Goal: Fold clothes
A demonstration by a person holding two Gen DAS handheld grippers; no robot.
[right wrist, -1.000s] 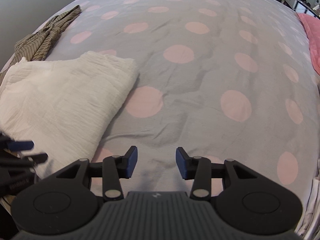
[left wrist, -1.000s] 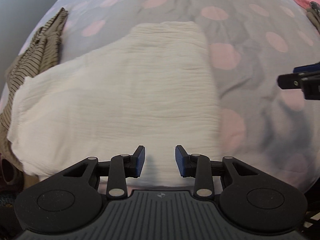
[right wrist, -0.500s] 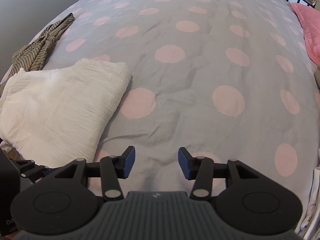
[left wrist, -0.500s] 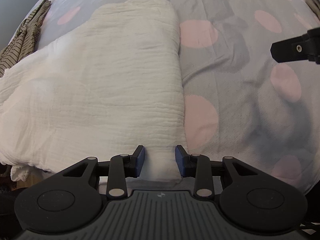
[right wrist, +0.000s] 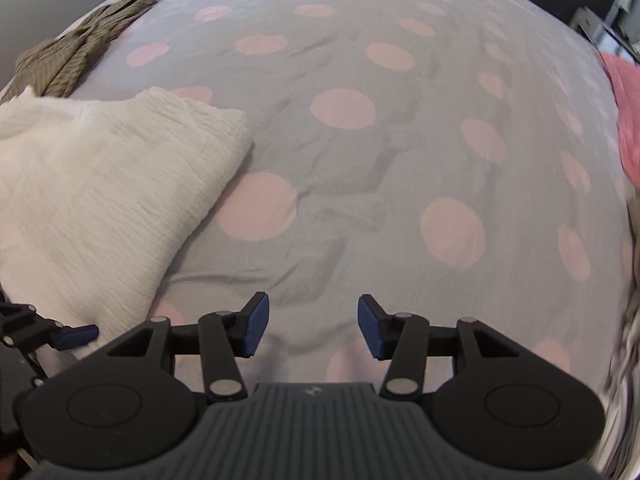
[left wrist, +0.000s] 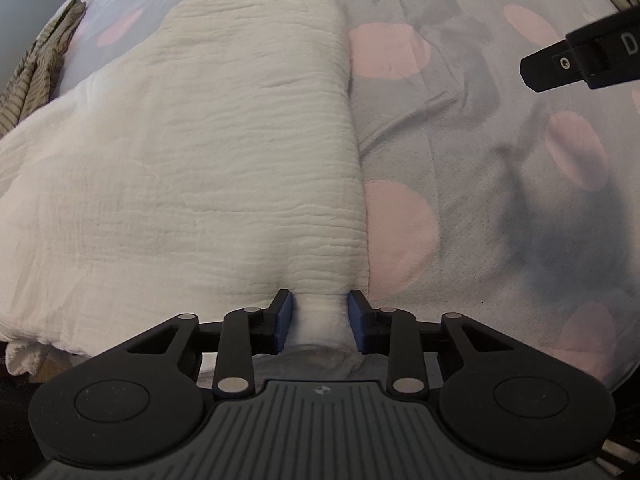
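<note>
One white cloth (left wrist: 208, 152) lies folded on the bed (right wrist: 400, 168), its near corner pinched by the left gripper (left wrist: 319, 322), while the right gripper (right wrist: 313, 326) hangs spread and empty and a striped garment (right wrist: 84, 40) lies loose.

Garments, white crinkled, folded (left wrist: 208, 152): one, near left on the bed.
Garments, olive striped, crumpled (right wrist: 84, 44): one, far left.
Items, pink fabric (right wrist: 624, 120): one, at the far right edge; kind cannot be told.
Bed cover, grey with pink dots (right wrist: 400, 160): one.
Grippers, two-finger, blue pads: two, namely the left gripper (left wrist: 319, 322) near the white garment's near right corner, and the right gripper (right wrist: 313, 326) over bare cover to the right.
</note>
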